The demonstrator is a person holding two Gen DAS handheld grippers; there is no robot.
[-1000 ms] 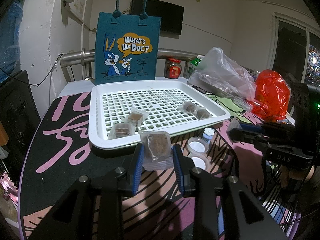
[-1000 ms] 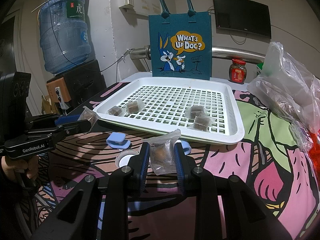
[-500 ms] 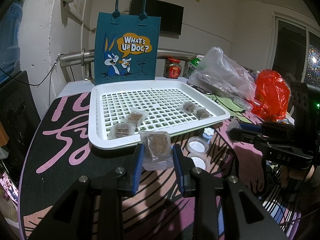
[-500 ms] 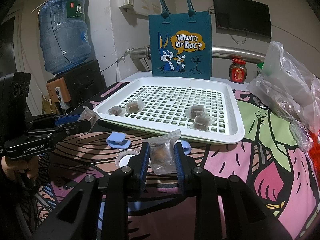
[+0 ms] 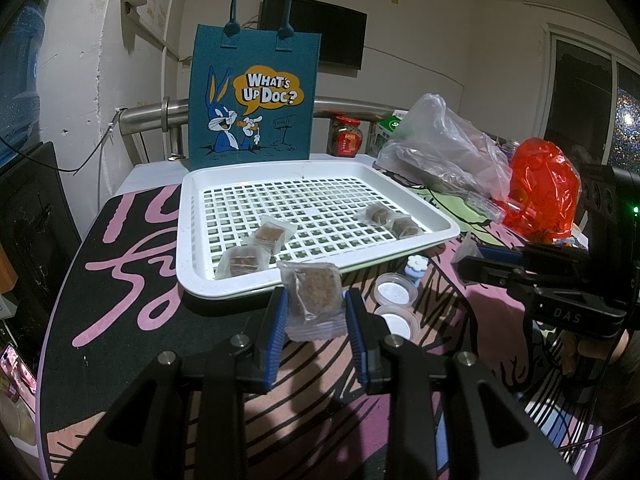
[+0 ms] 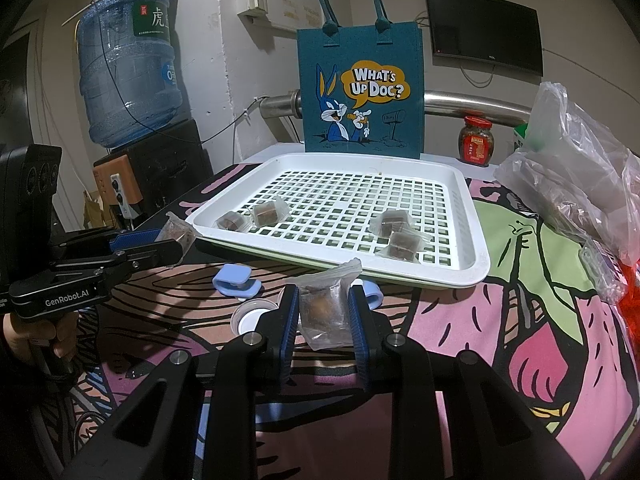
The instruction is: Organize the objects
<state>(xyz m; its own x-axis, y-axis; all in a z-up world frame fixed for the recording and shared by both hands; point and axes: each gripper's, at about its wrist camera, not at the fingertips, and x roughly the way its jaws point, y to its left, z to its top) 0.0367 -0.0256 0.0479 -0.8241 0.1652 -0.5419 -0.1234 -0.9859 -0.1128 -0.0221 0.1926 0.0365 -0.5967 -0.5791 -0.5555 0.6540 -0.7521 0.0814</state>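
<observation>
While near tray (image 5: pixel 192 240), both grippers (image 5: pixel 316 300) (image 6: pixel 324 300) clamp wrapped snacks (image 5: pixel 314 298) (image 6: pixel 324 308).

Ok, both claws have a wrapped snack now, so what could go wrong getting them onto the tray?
The left claw grips its packet by loose wrapper, so it might slip. Small lids lie just before the tray rim; a low approach could knock them. Dropping onto the four packets already there may scatter them.

tray centre (image 5: pixel 320 200): open grid, free
near tray edge: lids (image 5: pixel 394 290) clutter
far: tote bag (image 5: pixel 252 96) blocks
right: plastic bags (image 5: pixel 448 152)
</observation>
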